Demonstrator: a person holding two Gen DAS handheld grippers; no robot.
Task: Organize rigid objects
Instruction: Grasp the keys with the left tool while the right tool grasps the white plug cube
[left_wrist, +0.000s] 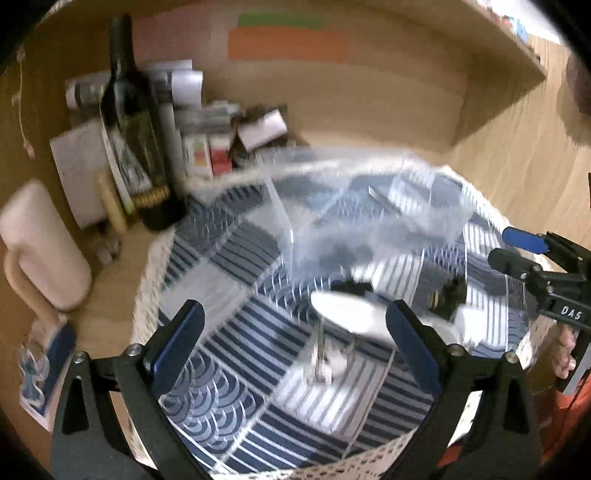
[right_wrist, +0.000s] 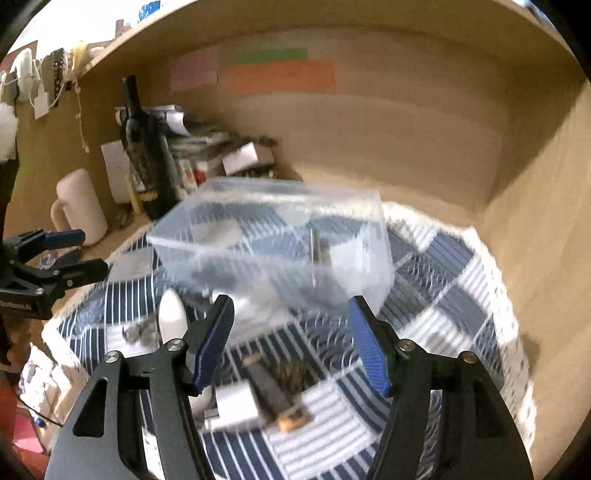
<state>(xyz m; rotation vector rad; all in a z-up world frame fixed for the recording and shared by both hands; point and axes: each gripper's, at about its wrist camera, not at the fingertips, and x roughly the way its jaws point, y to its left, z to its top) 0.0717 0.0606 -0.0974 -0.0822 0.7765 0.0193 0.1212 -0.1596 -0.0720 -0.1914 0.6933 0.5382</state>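
Item 1. Clear plastic box (right_wrist: 273, 243): rectangular, transparent, standing on the blue-and-white patterned cloth (right_wrist: 436, 280) that covers the table (right_wrist: 535, 236). Dark and pale shapes show through its walls; the blur hides what they are.

Item 2. Loose rigid objects on the cloth, in front of the box: a white oval piece (right_wrist: 171, 317), a white block (right_wrist: 236, 404), a dark bar with a tan end (right_wrist: 275, 395), and small metallic bits (right_wrist: 138, 332). All lie outside the box.

Item 3. Left hand-held gripper (left_wrist: 295, 343): jaws spread wide, nothing between the pads. The white oval piece sits in the gap ahead of it, apart from both fingers.

Item 4. Right hand-held gripper (right_wrist: 291, 343): jaws partly open, empty. The dark bar and white block lie just below and ahead of it, untouched.

Item 5. Background clutter at the rear left: a dark wine bottle (left_wrist: 136, 147), a pale mug (left_wrist: 40, 247), stacked papers and small cartons (left_wrist: 229, 140).

Risk notes, judged from the layout:
- Both views are smeared by motion; a fast approach could land a finger on top of a small piece and flick it off the cloth.
- The box is light and empty-handed; a nudge from either finger could slide or tip it.
- The two grippers work close together over the same patch, so they could collide.
- The small metallic bits look hard to pinch and likely to slip out.
- The wine bottle stands near the cloth's edge; a wide left sweep could knock it.
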